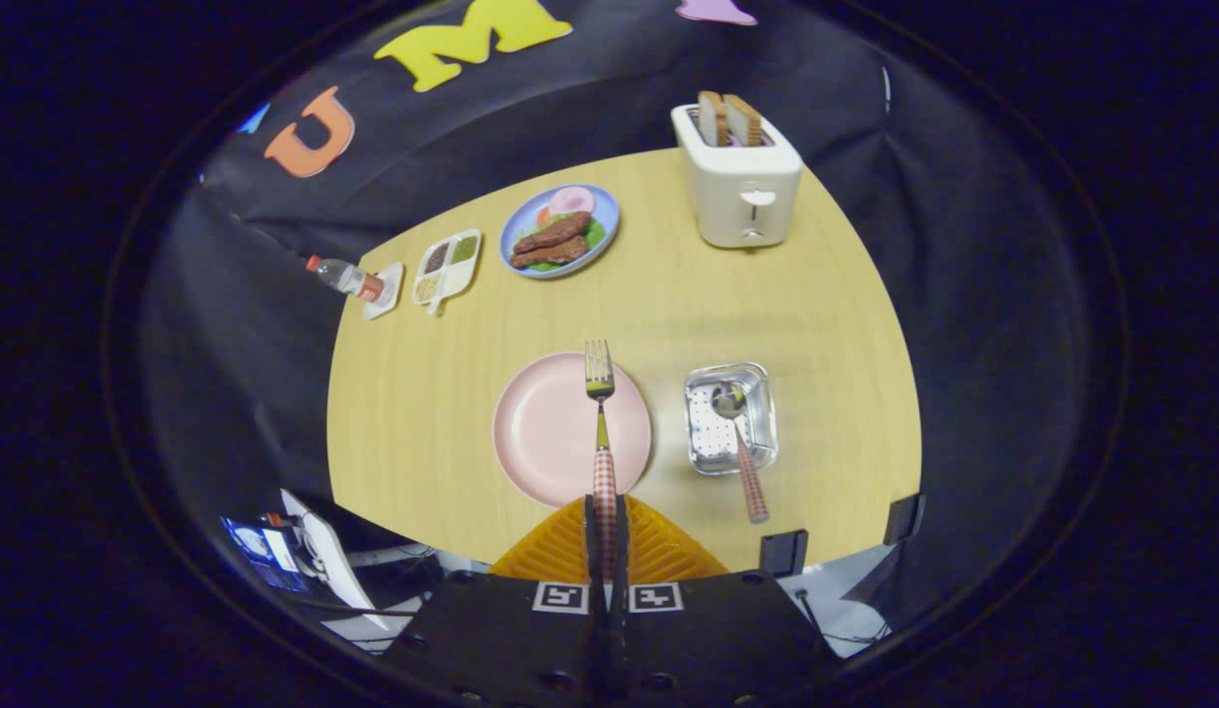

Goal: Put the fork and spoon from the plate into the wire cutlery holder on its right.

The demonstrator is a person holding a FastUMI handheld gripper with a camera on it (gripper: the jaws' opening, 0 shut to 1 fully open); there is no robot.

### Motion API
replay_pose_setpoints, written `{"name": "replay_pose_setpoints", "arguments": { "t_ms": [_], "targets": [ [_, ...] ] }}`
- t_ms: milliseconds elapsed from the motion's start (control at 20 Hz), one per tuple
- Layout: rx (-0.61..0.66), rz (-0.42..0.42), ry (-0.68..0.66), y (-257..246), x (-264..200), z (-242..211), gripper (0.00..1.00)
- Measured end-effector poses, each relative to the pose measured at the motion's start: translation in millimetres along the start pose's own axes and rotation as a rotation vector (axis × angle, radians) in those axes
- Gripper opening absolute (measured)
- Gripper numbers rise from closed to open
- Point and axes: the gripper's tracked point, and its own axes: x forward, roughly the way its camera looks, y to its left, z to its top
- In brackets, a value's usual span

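The hand-held gripper [606, 511] is closed tight on the red-and-white checked handle of a steel fork [600, 413], both fingers pressing its end. The fork points straight ahead, its tines over the far rim of a round pale pink plate [541, 433] that sits near the near edge of the light wooden surface [826, 295]. Whether the fork touches the plate cannot be told. Just to the right of the plate stands a square shiny metal cutlery holder [762, 408] with a perforated floor. A steel spoon with a matching checked handle [742, 442] lies in it, bowl inside, handle sticking out over the holder's near rim towards the near edge. Towards the far right edge stands a cream toaster [737, 187] with two slices of toast. At the far edge sits a blue plate of food [560, 231], with a white divided tray [447, 265] and a small bottle [342, 277] further left.
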Motion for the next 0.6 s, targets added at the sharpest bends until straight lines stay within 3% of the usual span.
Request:
{"name": "replay_pose_setpoints", "arguments": {
  "t_ms": [300,600],
  "targets": [
    [0.099,-0.069,0.127,-58,-15,-6,0.0],
    [0.079,-0.112,0.281,-67,5,-6,0.0]
  ]
}}
